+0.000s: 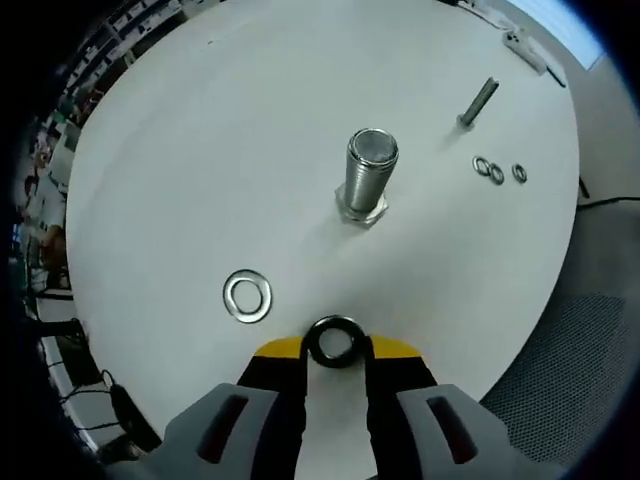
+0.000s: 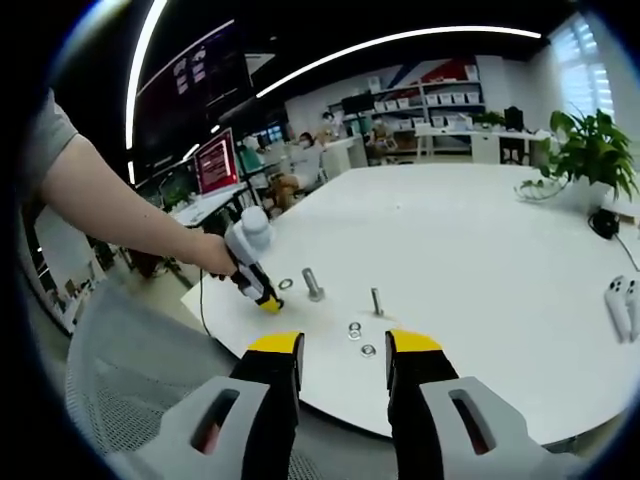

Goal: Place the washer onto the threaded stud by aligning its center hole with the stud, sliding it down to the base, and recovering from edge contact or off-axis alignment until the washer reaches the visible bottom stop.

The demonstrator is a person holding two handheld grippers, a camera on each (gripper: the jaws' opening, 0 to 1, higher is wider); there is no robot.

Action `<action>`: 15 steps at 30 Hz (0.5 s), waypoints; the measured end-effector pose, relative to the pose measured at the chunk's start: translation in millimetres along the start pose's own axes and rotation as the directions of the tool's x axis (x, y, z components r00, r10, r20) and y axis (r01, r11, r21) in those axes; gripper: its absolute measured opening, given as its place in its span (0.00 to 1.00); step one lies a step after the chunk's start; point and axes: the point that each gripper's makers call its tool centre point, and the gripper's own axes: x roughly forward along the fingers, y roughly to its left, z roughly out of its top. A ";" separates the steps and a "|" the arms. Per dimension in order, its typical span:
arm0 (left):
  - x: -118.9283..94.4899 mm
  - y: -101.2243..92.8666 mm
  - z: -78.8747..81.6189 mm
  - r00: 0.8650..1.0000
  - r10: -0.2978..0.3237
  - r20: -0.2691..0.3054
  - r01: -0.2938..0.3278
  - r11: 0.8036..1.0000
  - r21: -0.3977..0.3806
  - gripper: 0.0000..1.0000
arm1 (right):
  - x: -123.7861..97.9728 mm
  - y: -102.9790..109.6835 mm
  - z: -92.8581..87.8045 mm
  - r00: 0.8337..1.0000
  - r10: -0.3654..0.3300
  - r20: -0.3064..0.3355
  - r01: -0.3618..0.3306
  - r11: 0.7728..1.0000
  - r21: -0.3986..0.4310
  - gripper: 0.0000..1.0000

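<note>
A dark washer (image 1: 336, 341) is pinched between the yellow tips of my left gripper (image 1: 336, 348), just above the white table (image 1: 200, 150). The large threaded stud (image 1: 367, 174) stands upright on its hex base further ahead, apart from the held washer. A silver washer (image 1: 247, 296) lies flat on the table to the left of the jaws. In the right gripper view my right gripper (image 2: 344, 346) hangs open off the table's near edge, holding nothing. From there I see the left gripper (image 2: 268, 300) in a person's hand, near the stud (image 2: 312, 284).
A thin bolt (image 1: 479, 102) stands at the far right, with three small washers (image 1: 497, 172) lying near it. A white controller (image 2: 622, 300) rests on the table at the right, a potted plant (image 2: 588, 150) behind it. Desks and monitors fill the room beyond.
</note>
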 end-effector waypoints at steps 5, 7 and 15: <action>-1.4 -1.9 -1.0 1.000 -0.006 0.027 0.005 1.000 0.010 0.19 | 0.3 0.3 -0.8 1.000 0.002 -0.004 -0.002 1.000 -0.003 0.35; -1.9 -5.1 -1.5 0.999 -0.012 0.031 0.012 1.000 0.012 0.18 | 0.3 0.2 -0.8 1.000 0.002 -0.004 -0.002 1.000 -0.004 0.35; -7.9 -9.8 4.0 0.998 -0.023 0.060 0.020 0.999 0.045 0.18 | 0.3 0.4 -0.9 1.000 0.004 -0.005 -0.004 1.000 -0.005 0.35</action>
